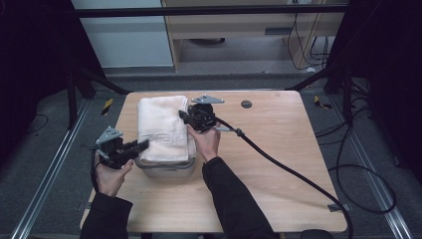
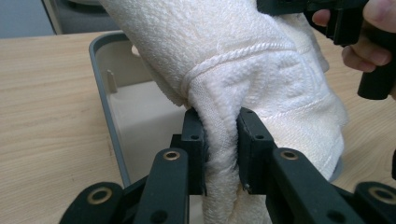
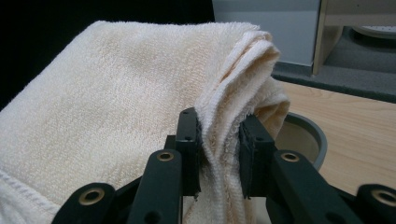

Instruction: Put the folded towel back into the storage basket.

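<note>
Pale wood table, square with rounded corners, wide bare stretch across the right half and the near edge, only a small dark round disc near the far edge. Thick black cable trailing across that open right side toward the near right corner. Cream terry towel, folded, lying long from the far-left part of the table toward the person, its near end draped over a grey plastic container sitting left of centre. From the left gripper view, container rim and pale inside wall showing beside the towel, bare wood to the left of it. Left gripper at the towel's near-left edge, jaws pinched on a bunched fold of cloth, narrow gap packed with fabric. Right gripper at the towel's right edge, farther back, jaws likewise clamped on a doubled hem. Grey round rim just behind that fold in the right gripper view. Hands apart, one on each side of the towel, open table right of the right hand.
</note>
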